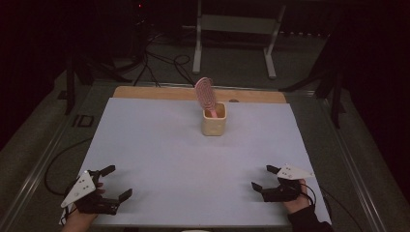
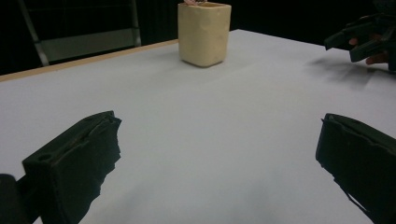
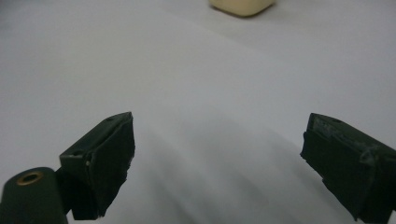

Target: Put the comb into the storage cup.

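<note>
Left gripper [image 1: 118,181]: rests at the near left corner of the white sheet [image 1: 159,159], held in a hand [image 1: 80,215]. Jaws spread wide apart, nothing between them. In the left gripper view its opening [image 2: 217,154] frames bare sheet.

Right gripper [image 1: 263,178]: rests at the near right corner of the sheet, held in a hand [image 1: 295,200]. Jaws released and spread wide, nothing between them. In the right gripper view its opening [image 3: 217,154] frames bare sheet.

Cup [image 1: 213,119]: cream-coloured, upright on the sheet, well ahead of both grippers and roughly midway between them. It stands apart from either gripper. From the left gripper it sits ahead and slightly left of centre [image 2: 204,32]; from the right gripper its base shows at the far top edge [image 3: 241,6].

Hairbrush [image 1: 206,94]: pink, standing in the cup with the handle down and the oval head up, leaning towards the left gripper's side. The head rises clear above the cup rim. Neither gripper touches it.

Sheet: white, covering most of the table; a strip of wooden tabletop [image 1: 159,92] shows beyond its far edge, past the cup.

Spacing: the two grippers lie well apart, each near its own front corner. The right gripper appears at the far upper right of the left gripper view [image 2: 362,39], fingers wrapped round it.
</note>
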The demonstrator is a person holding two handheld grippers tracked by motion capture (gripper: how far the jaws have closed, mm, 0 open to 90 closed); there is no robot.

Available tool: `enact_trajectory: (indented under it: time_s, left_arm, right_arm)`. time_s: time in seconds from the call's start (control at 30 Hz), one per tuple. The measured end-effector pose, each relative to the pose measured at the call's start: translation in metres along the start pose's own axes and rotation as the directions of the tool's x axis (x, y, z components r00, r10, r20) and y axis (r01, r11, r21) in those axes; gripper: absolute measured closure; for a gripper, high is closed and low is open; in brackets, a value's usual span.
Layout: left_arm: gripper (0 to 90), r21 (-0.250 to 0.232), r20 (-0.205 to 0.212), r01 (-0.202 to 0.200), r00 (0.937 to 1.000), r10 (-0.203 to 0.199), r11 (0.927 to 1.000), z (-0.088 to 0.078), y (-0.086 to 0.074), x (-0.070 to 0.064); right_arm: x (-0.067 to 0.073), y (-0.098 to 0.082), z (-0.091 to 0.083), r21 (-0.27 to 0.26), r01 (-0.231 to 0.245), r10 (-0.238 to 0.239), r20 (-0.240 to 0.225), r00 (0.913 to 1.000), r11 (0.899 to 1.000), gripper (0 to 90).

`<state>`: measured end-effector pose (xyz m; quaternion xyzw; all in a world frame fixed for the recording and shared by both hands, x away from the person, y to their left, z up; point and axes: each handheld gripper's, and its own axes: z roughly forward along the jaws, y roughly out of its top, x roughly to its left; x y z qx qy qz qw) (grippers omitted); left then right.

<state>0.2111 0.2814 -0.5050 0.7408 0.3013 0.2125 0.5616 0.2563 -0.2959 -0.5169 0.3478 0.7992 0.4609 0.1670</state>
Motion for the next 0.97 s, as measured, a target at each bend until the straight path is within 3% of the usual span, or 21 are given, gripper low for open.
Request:
enact_trajectory:
  time_s: [0.3,0.57,0.97]
  left_arm:
    - [0.0,0.003,0.001,-0.003,1.0000,0.003,1.0000,0.0005,0.0000,-0.0009]
    - [0.0,0.005,-0.001,-0.004,1.0000,0.004,1.0000,0.0002,-0.0001,-0.0012]
    - [0.0,0.006,0.000,-0.005,1.0000,0.005,1.0000,-0.0003,-0.0001,-0.0014]
  right_arm:
    - [-0.0019,0.0002,0.0083,0.014,0.017,-0.017,-0.003,0.9998,1.000,9.3]
    - [-0.0069,0.0001,0.0068,0.005,-0.013,0.012,0.033,0.9994,1.000,9.3]
    - [-0.0067,0.0000,0.0069,0.004,-0.012,0.011,0.029,0.9995,1.000,9.3]
